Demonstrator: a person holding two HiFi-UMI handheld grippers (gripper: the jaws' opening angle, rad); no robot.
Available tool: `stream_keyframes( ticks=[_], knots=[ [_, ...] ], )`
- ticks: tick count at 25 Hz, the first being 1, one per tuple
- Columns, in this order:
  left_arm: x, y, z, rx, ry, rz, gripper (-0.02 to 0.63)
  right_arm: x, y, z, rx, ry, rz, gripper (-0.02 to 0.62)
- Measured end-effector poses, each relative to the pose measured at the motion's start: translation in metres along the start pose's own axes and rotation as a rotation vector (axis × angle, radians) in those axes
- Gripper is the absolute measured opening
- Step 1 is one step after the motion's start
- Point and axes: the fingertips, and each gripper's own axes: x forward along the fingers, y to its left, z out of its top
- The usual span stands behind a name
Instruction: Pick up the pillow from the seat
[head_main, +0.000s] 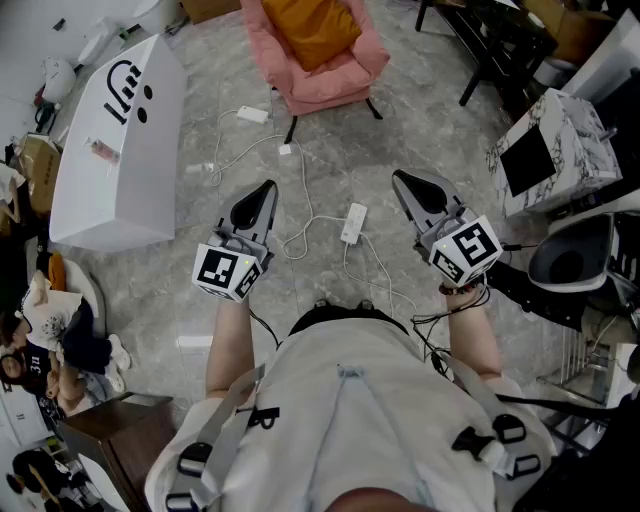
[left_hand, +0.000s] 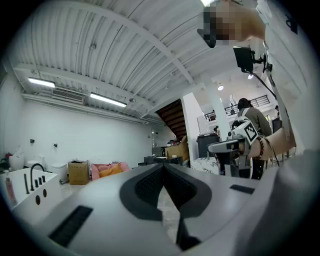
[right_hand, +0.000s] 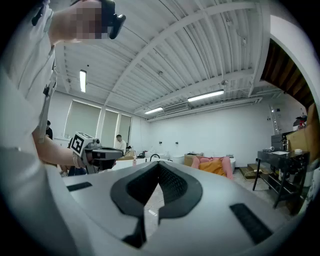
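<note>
An orange pillow (head_main: 310, 30) lies on the pink seat (head_main: 335, 75) at the top middle of the head view, far ahead of both grippers. It also shows small in the distance as the orange pillow (right_hand: 216, 166) and the orange pillow (left_hand: 111, 170). My left gripper (head_main: 268, 188) is held level over the floor, shut, with nothing in it. My right gripper (head_main: 400, 180) is level beside it, also shut and empty. In each gripper view the other gripper shows at the side.
A white bathtub-like box (head_main: 125, 140) stands at the left. A power strip (head_main: 353, 222) and white cables lie on the floor between me and the seat. A marbled white cabinet (head_main: 555, 150) and a black table (head_main: 500, 45) stand at the right. A person (right_hand: 119, 144) stands far back.
</note>
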Motion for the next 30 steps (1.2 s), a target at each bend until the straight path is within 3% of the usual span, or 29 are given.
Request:
stream_keyframes(
  ticks=[19,26,30],
  knots=[
    [-0.007,0.023,-0.001,-0.008,-0.015,-0.010,0.008,0.015,0.002,-0.004,0.015,-0.001,-0.036,0.015],
    [-0.017,0.050,0.004,0.005,-0.032,0.003,0.009,0.031,0.008,-0.001,0.054,-0.014,-0.034,0.017],
    [-0.011,0.061,0.007,-0.020,-0.038,0.007,0.047,0.034,-0.006,0.002,0.083,-0.020,-0.045,0.076]
  ],
)
